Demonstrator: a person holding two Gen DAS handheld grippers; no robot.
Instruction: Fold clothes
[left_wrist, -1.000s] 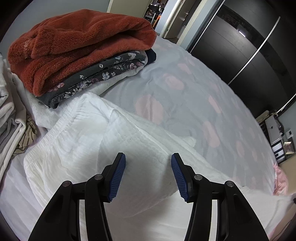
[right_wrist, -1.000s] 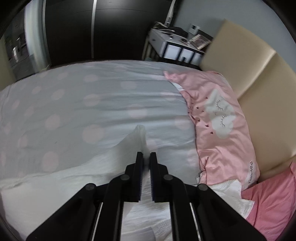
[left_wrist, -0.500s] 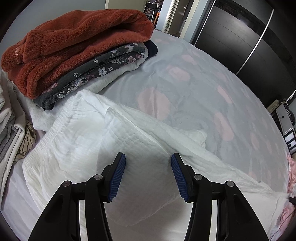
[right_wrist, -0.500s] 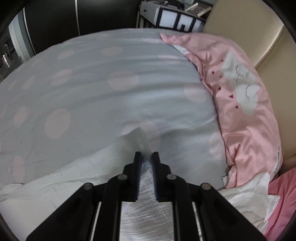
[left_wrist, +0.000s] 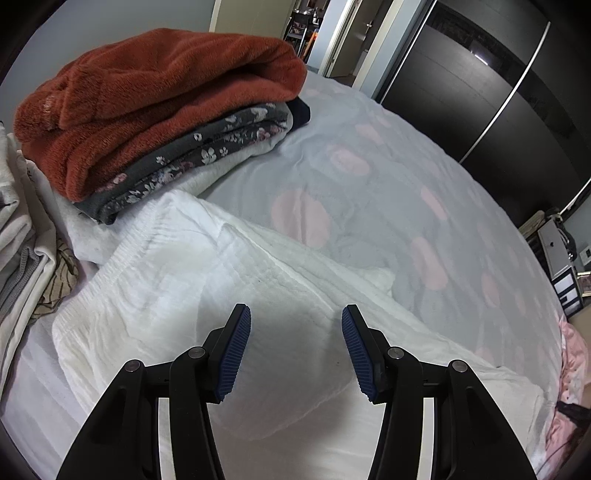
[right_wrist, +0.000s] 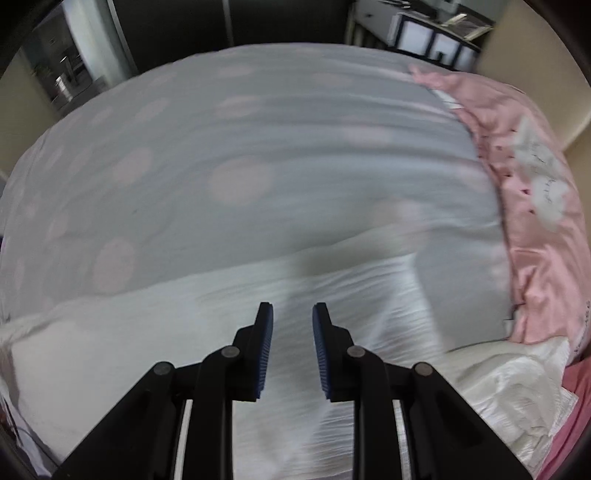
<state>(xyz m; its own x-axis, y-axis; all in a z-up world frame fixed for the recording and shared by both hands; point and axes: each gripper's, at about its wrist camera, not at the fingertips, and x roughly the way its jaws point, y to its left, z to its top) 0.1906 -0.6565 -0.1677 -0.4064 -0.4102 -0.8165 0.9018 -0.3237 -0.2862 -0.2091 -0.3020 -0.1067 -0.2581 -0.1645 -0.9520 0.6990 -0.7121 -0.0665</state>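
left wrist view looks low over the white garment (left_wrist: 177, 280) toward the wardrobe (left_wrist: 480, 85); right wrist view faces the pillow (right_wrist: 532, 206), sharing that garment.

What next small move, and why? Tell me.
Probably bring the left tongs down to pinch the white garment near its waistband. Both tongs are open; the right tongs hold nothing, and the garment lies long and unfolded across the bed.

Right gripper (right_wrist: 292, 314) hangs over the white garment (right_wrist: 155, 325), fingers (right_wrist: 265, 332) apart and empty; the cloth lies flat on the spotted bed (right_wrist: 240, 147), pink pillow (right_wrist: 532, 206) alongside.
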